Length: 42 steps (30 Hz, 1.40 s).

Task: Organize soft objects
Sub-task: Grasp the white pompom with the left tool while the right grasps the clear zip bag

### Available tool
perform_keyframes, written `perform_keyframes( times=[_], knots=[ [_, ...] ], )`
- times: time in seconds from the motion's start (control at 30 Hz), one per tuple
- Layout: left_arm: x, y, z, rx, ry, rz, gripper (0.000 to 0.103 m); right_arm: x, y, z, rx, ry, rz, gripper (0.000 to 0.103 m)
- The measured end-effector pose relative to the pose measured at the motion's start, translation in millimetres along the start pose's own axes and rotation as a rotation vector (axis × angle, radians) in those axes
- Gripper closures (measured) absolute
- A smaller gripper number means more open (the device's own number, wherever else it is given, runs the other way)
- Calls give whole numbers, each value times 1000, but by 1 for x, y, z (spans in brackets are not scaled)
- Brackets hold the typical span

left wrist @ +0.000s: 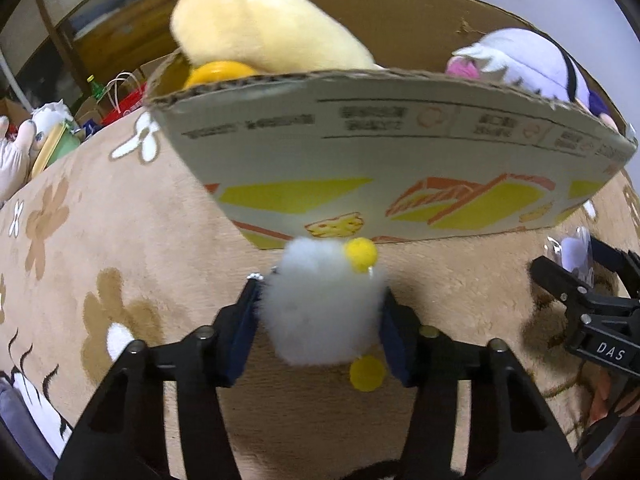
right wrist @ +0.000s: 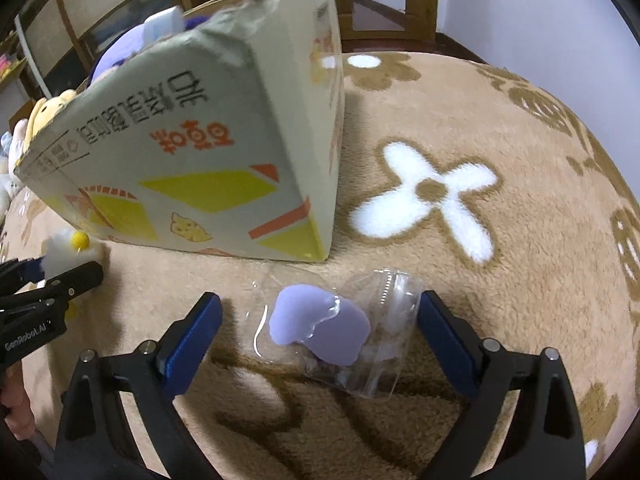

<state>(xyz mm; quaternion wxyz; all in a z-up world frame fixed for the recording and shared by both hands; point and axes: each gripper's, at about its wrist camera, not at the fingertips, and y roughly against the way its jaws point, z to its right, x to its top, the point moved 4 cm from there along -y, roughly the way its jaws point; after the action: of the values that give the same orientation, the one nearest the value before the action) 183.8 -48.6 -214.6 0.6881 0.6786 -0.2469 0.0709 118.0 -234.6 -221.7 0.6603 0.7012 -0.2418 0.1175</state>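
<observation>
My left gripper [left wrist: 320, 304] is shut on a white fluffy toy [left wrist: 320, 312] with yellow pompoms, just above the beige blanket in front of the cardboard box [left wrist: 400, 152]. The box holds a yellow plush [left wrist: 260, 28] and a purple-and-white plush [left wrist: 532, 60]. My right gripper [right wrist: 320, 320] is open around a clear plastic packet with a lilac soft piece [right wrist: 320, 328] lying on the blanket, apart from both pads. The left gripper with the toy [right wrist: 68, 248] shows at the left of the right wrist view. The right gripper [left wrist: 580, 276] shows at the right of the left wrist view.
The beige flower-patterned blanket [right wrist: 480, 160] covers the surface. More plush toys and bags [left wrist: 48, 136] lie beyond its left edge. Wooden furniture [right wrist: 400, 0] stands behind the box.
</observation>
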Motion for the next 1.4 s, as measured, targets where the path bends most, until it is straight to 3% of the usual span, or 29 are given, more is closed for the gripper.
perform_keyframes(
  times=[0.27, 1.0, 1.4],
  knots=[
    [1, 0, -10, -4, 14, 4, 61, 6, -2, 11, -44, 0, -14, 17],
    [-9, 4, 1, 1, 2, 10, 62, 3, 1, 4, -85, 41, -17, 25],
    [-11, 10, -4, -4, 22, 13, 63, 7, 15, 25, 42, -95, -2, 25]
  ],
)
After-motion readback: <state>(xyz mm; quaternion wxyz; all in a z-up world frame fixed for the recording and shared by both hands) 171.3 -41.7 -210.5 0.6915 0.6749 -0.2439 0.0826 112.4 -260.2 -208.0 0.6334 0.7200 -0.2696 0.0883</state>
